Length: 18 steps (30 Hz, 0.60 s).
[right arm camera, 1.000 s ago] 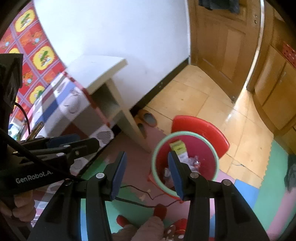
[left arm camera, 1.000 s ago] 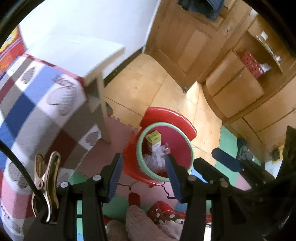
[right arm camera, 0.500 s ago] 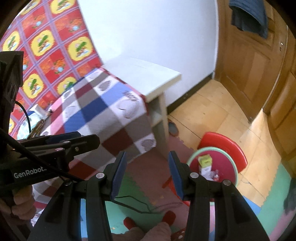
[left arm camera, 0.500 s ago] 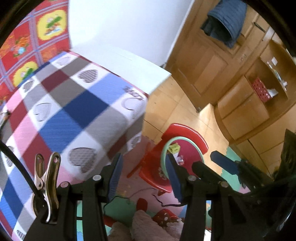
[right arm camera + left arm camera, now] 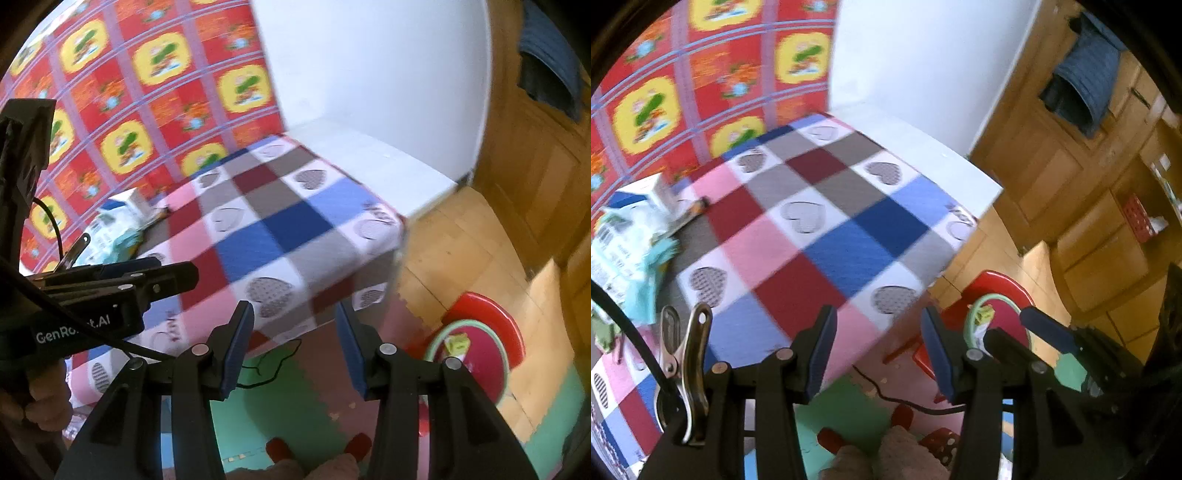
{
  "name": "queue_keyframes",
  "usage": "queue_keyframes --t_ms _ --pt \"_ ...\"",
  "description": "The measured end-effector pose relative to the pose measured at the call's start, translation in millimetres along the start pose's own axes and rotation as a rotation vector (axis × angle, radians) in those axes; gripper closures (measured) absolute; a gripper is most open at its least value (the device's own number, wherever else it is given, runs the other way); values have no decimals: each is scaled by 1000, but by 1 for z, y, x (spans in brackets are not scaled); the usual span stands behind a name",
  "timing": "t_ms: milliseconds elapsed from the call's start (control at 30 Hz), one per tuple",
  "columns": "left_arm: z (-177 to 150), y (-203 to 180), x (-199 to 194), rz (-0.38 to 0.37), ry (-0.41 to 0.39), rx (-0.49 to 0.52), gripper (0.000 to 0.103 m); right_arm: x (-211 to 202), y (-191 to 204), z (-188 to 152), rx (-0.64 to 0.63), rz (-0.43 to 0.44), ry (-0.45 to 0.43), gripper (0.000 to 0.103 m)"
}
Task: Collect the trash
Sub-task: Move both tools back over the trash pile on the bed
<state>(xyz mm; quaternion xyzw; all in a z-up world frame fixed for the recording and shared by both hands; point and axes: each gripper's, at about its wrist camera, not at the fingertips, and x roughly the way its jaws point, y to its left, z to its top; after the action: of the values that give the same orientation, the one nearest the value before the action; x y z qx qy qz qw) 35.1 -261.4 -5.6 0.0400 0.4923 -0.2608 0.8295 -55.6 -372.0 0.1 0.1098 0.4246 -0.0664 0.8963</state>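
We are looking at the trash still left to collect: a crumpled pale wrapper pile [image 5: 626, 251] with a white carton [image 5: 646, 192] just behind it, lying at the far left of the tabletop [image 5: 827, 236], which is covered in a checked cloth with grey hearts, close to the red and yellow patterned wall covering [image 5: 701, 74]. In the right wrist view the same wrapper pile [image 5: 118, 229] is sitting beyond the left gripper's body. Down on the floor to the right, the red basin with a green rim [image 5: 476, 354] is holding a small yellow-green box [image 5: 456, 345] and some clear plastic.

We are holding both grippers above the near edge of the tabletop. The left gripper [image 5: 879, 350] is spread wide with nothing between its fingers, and the right gripper [image 5: 291, 343] is likewise open and empty.

We judge that we are reaching for the next piece. The next move calls for carrying the left gripper leftward and down over the wrappers, keeping it open, then closing on a firm fold, since the loose wrappers may slip or split apart.
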Motion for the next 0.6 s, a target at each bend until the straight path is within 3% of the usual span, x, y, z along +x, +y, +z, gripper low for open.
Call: queue_keyframes --t_ms 600 --pt "-25 153 -65 166 -67 -267 53 40 127 28 -181 173 29 56"
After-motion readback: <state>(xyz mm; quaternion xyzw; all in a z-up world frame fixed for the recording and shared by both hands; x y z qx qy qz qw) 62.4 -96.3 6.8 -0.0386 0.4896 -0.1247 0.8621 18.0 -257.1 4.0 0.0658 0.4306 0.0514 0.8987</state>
